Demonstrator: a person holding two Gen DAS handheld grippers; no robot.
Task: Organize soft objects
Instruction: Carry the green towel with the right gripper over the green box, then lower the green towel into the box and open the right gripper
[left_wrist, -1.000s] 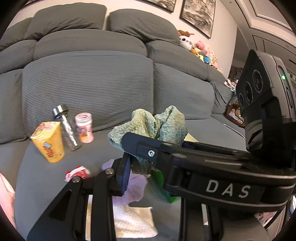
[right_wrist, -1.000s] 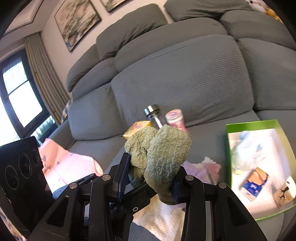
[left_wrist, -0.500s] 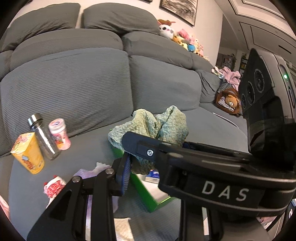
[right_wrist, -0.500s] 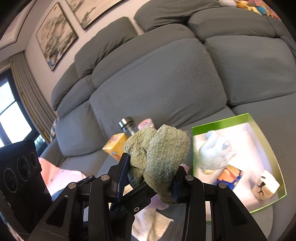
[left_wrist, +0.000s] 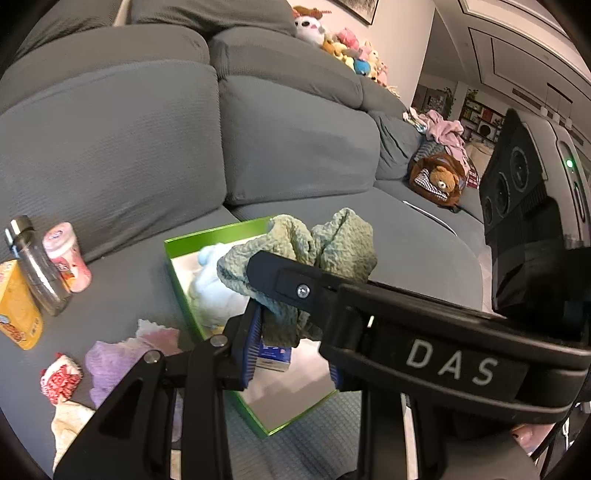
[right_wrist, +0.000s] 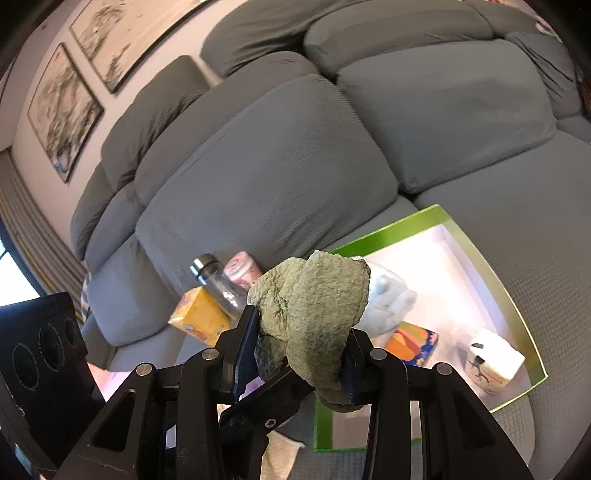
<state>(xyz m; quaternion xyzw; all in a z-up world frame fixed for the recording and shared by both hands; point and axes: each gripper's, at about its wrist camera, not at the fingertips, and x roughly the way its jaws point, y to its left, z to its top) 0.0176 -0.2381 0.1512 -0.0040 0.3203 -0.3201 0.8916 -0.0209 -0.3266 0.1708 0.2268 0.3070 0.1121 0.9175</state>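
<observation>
A crumpled green cloth (left_wrist: 306, 254) is pinched by both grippers, which cross each other. My left gripper (left_wrist: 291, 343) is shut on it, and my right gripper (right_wrist: 295, 350) is shut on the same cloth (right_wrist: 314, 295). They hold it above the near left part of a green-rimmed white box (right_wrist: 476, 240) on the grey sofa seat; the box also shows in the left wrist view (left_wrist: 177, 273). In the box lie a pale blue soft toy (right_wrist: 384, 295), a colourful small carton (right_wrist: 413, 341) and a white roll (right_wrist: 491, 360).
Left of the box stand a yellow carton (left_wrist: 16, 310), a clear bottle (left_wrist: 35, 269) and a pink jar (left_wrist: 68, 266). A lilac cloth (left_wrist: 122, 354), a cream cloth (left_wrist: 70, 428) and a red-white item (left_wrist: 61, 376) lie on the seat. Plush toys sit at the far right.
Both grippers have carried the green cloth rightwards, from over the loose cloths to over the green box. The bottle and cartons now lie further left in view.
</observation>
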